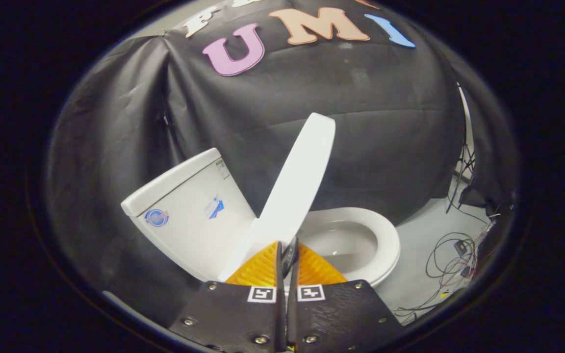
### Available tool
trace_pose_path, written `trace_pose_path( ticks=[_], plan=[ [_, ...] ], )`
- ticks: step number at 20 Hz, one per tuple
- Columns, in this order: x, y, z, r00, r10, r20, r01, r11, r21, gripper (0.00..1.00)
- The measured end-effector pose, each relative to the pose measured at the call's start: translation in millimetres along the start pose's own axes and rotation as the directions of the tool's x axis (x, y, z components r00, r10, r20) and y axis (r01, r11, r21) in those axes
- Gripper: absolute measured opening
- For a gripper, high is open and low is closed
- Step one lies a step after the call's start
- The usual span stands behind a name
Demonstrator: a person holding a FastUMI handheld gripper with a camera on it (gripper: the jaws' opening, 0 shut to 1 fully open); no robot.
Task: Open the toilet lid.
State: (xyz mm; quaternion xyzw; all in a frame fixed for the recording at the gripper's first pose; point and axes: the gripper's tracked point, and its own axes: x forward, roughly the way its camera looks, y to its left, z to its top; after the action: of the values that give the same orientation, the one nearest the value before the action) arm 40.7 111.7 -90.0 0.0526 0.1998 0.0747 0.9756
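Observation:
The white toilet stands just beyond my fingers, seen from its side and tilted in my view. Its lid [298, 181] is raised and stands steeply between the tank [189, 215] and the bowl, its free end pointing up against the black cloth. The seat ring [386, 245] lies flat on the bowl [346, 242], whose inside shows. My gripper [287, 252] is in front of the lid's lower end, near the hinge. Its fingers are pressed close together with only a thin dark slit between them, and nothing is held between them.
Black cloth [361, 122] hangs close behind the toilet and around it. To the right of the bowl, on the pale floor [424, 230], lie loose cables and small boxes [451, 260]. A stand's thin legs [464, 171] rise at the cloth's right edge.

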Motion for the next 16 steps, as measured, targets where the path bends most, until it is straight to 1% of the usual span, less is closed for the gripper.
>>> trace_pose_path(
  ticks=[1,5,8,13,16],
  plan=[
    [-0.3,-0.1,0.2,1.0,-0.009,0.007,0.008,1.0,0.009,0.02],
    [-1.3,-3.0,1.5,0.999,-0.044,0.022,0.044,0.998,-0.041,0.02],
    [0.7,-2.1,-1.8,0.998,-0.05,0.033,0.05,0.999,-0.009,0.02],
    [0.2,-1.4,0.1,0.997,-0.053,0.055,0.056,0.997,-0.056,0.02],
    [1.1,-1.5,-0.8,0.996,-0.05,0.071,0.053,0.997,-0.054,0.02]
  ],
)
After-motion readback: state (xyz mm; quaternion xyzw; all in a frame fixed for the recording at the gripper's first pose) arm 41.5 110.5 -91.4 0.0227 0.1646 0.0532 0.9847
